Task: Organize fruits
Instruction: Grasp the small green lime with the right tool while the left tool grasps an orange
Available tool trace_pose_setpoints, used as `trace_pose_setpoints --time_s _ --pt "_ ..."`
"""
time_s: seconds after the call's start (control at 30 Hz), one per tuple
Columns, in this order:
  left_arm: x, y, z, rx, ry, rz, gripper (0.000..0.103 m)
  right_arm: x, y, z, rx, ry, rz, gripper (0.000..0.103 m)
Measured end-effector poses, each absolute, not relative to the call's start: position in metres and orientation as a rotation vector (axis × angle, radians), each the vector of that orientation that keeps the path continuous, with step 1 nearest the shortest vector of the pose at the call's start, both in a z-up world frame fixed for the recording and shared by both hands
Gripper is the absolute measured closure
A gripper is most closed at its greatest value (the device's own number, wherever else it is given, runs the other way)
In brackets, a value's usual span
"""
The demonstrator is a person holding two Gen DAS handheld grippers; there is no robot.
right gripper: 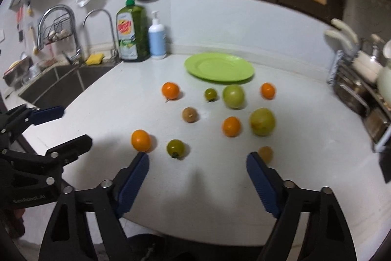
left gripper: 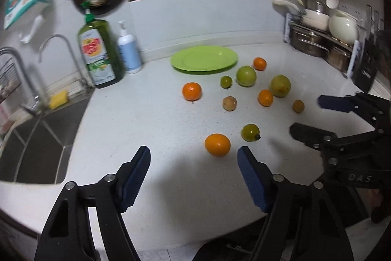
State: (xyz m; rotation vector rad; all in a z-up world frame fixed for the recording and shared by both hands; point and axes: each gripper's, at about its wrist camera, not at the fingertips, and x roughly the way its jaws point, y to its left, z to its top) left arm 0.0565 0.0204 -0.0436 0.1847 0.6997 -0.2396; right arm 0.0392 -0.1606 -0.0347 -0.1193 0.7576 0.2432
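Several small fruits lie loose on the white counter [left gripper: 171, 175]: orange ones [left gripper: 217, 144] [right gripper: 141, 140], green ones [left gripper: 246, 75] [right gripper: 233, 96] and brown ones [left gripper: 229, 103] [right gripper: 189, 114]. An empty green plate [left gripper: 204, 61] [right gripper: 219, 68] sits behind them. My left gripper [left gripper: 194, 158] is open and empty, just short of the nearest orange fruit; it also shows at the left of the right wrist view [right gripper: 66, 124]. My right gripper [right gripper: 198, 164] is open and empty, near a small green fruit [right gripper: 175, 148]; it also shows in the left wrist view [left gripper: 305, 114].
A sink [right gripper: 61, 85] with taps lies left of the counter. A green dish-soap bottle [right gripper: 132, 33] and a white pump bottle [right gripper: 157, 38] stand at the back. A dish rack with pots and bowls [left gripper: 325, 38] [right gripper: 361, 89] stands at the right.
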Motion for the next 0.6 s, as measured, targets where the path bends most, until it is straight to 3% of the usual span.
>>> trace_pose_setpoints --time_s 0.6 --pt "0.128 0.01 -0.093 0.201 0.864 -0.539 0.042 0.105 -0.132 -0.088 -0.054 0.966 0.315 0.056"
